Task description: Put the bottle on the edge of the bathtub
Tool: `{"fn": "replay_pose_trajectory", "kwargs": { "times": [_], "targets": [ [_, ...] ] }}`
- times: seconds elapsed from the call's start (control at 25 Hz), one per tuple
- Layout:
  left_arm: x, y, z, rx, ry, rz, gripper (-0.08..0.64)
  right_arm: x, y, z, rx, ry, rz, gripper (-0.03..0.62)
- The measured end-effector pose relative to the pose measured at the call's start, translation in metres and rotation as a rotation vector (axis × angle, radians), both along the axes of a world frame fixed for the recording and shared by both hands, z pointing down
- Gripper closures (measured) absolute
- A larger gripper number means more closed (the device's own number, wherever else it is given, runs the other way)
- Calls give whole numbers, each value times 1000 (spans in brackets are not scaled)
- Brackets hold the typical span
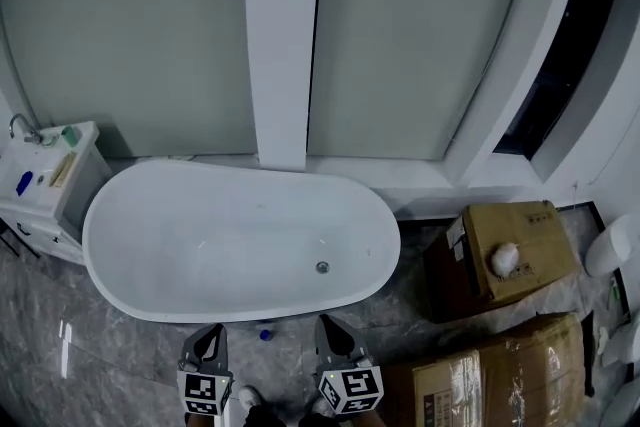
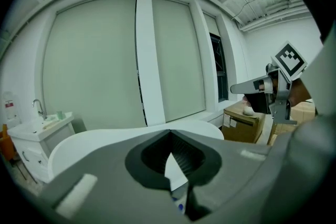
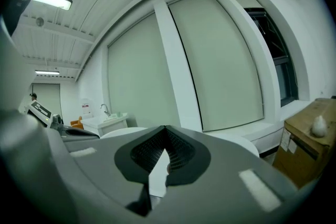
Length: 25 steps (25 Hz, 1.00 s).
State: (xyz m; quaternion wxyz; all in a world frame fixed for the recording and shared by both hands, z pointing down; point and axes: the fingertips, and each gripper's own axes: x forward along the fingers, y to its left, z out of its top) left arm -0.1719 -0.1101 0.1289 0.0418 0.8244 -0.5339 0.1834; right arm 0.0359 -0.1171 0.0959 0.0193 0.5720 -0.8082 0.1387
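Bottle (image 1: 265, 335) as small blue spot on floor near bathtub (image 1: 120, 287); left gripper (image 1: 207, 343) and right gripper (image 1: 334, 333) pressed together, empty.

Head view looks steeply down on the bathtub (image 1: 220, 235) — both gripper views face it level, nearby.

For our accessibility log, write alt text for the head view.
An empty white bathtub fills the middle of a grey-floored bathroom, seen from above. The left gripper and right gripper hover at the bottom edge, with a small blue-capped object on the floor between them. A sink cabinet stands at left, cardboard boxes at right.
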Motion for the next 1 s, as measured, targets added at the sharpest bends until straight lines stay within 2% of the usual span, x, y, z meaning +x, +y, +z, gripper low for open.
{"fn": "replay_pose_trajectory", "kwargs": {
  "times": [0.24, 0.48, 0.72, 1.0],
  "targets": [
    [-2, 10, -27, 32, 24, -15, 551, 9, 7, -20, 32, 5, -13, 569],
    [-5, 23, -52, 55, 54, -65, 551, 4, 19, -40, 75, 32, -62, 569],
    [-7, 33, -74, 75, 143, -107, 551, 13, 26, -54, 105, 51, -73, 569],
    [18, 39, -92, 91, 123, -89, 551, 28, 34, -70, 136, 65, -84, 569]
  ]
}}
